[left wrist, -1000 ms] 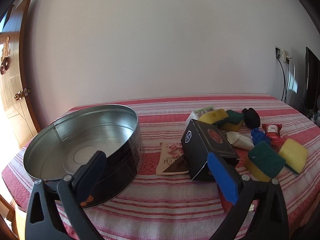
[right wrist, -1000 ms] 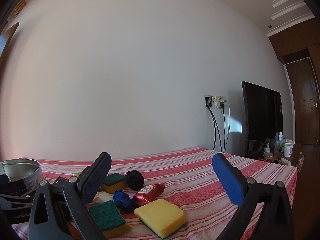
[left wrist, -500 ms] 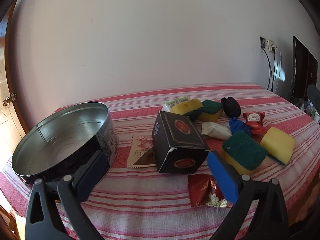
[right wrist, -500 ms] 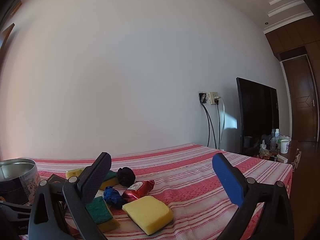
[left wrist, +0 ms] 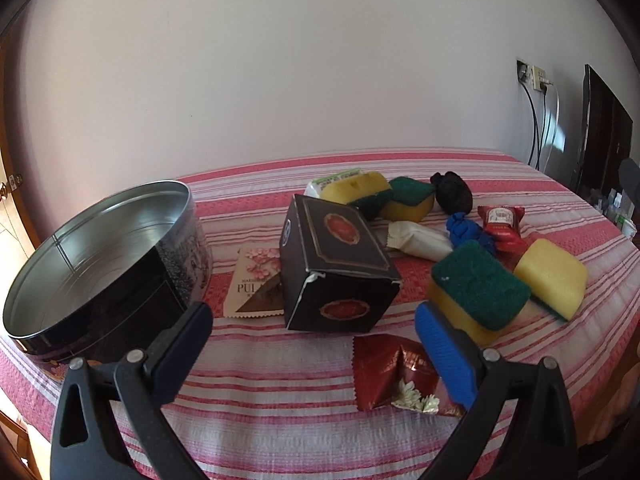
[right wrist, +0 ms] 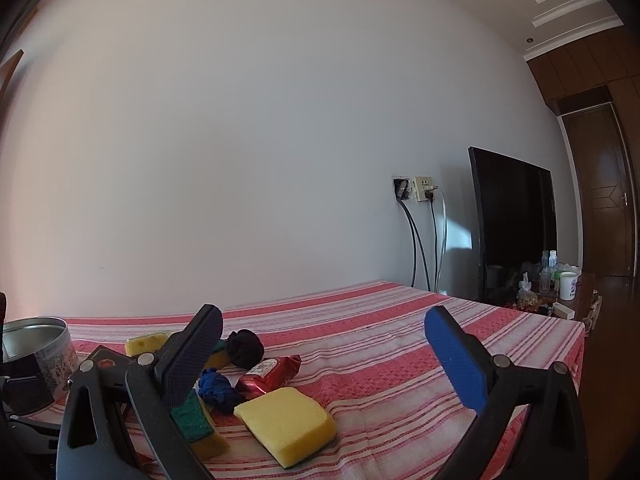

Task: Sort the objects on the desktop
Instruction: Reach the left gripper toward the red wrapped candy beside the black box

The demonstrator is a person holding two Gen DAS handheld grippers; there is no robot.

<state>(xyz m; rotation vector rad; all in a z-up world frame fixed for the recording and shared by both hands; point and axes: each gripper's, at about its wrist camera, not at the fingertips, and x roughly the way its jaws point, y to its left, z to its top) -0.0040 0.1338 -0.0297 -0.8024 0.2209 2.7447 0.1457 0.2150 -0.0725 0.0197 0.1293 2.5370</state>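
Both the left gripper [left wrist: 312, 340] and right gripper [right wrist: 324, 344] hung over the striped tablecloth [left wrist: 280, 408] with jaws spread wide, holding nothing. The black box [left wrist: 336, 272] lay mid-table, the round tin [left wrist: 108, 280] to its left, with sponges and wrapped snacks scattered right.

Both the left gripper [left wrist: 314, 344] and right gripper [right wrist: 324, 348] have black plastic frames with silver screws, one seemingly black textured pad and one blue.
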